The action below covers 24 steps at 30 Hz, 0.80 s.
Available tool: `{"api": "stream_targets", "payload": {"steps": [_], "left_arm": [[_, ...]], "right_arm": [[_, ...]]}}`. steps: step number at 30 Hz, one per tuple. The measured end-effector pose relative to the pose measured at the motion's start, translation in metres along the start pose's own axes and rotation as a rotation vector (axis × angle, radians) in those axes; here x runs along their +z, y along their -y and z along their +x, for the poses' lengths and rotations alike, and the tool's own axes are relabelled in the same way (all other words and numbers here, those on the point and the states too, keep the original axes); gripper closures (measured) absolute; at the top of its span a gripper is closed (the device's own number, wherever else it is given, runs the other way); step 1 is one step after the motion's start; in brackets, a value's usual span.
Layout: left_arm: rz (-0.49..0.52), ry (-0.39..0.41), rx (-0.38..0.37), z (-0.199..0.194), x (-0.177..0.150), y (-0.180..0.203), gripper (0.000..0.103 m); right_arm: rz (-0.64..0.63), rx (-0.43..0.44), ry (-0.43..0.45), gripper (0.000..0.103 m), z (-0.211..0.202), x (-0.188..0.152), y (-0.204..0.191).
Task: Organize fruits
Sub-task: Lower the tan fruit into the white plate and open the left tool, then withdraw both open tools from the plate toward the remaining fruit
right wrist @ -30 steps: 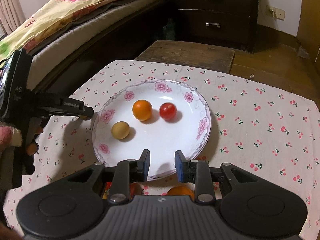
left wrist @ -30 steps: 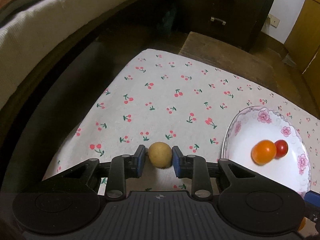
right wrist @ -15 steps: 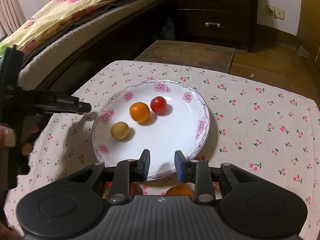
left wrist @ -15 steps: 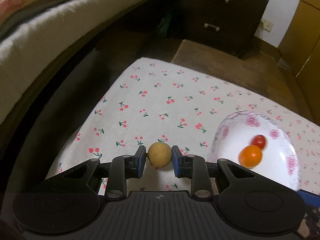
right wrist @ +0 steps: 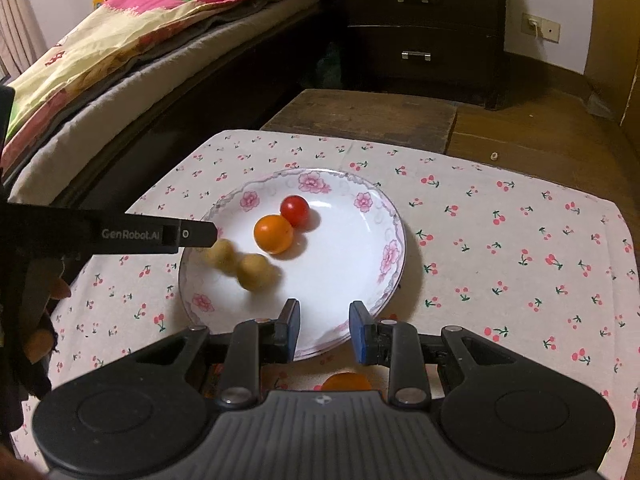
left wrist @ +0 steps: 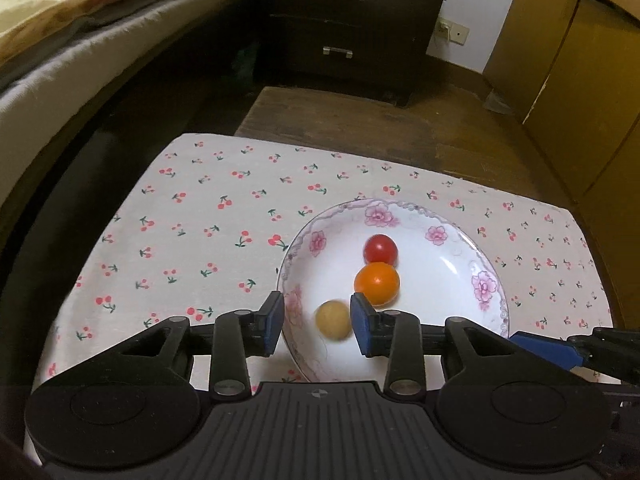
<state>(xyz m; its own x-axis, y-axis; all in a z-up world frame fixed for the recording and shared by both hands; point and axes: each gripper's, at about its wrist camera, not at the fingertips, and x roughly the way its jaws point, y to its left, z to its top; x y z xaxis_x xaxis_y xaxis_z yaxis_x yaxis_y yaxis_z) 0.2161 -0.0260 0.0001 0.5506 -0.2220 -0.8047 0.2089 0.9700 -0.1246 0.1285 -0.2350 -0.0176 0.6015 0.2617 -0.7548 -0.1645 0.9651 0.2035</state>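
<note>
Two tan fruits [right wrist: 236, 264] lie blurred in the plate [right wrist: 394, 232]; your left gripper [left wrist: 318, 322] gapes empty above them, while your right gripper [right wrist: 324, 330], also parted, hovers nearest the orange [right wrist: 346, 381] on the cloth behind it.

The only lettering I can read is "GenRobot.AI", printed in pale letters along the black side of the left gripper [right wrist: 200, 234] over the plate [right wrist: 394, 224].
</note>
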Motion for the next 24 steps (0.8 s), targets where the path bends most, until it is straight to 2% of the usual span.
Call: {"api": "stream_targets", "payload": {"steps": [14, 24], "left_arm": [[-0.031, 0.029, -0.033, -0.026, -0.010, -0.004, 0.050], [-0.030, 0.018, -0.050, -0.040, -0.028, -0.002, 0.048]], "right_arm": [[0.015, -0.032, 0.004, 0.074, -0.016, -0.008, 0.007], [0.012, -0.043, -0.042, 0.074, -0.020, -0.022, 0.007]]}}
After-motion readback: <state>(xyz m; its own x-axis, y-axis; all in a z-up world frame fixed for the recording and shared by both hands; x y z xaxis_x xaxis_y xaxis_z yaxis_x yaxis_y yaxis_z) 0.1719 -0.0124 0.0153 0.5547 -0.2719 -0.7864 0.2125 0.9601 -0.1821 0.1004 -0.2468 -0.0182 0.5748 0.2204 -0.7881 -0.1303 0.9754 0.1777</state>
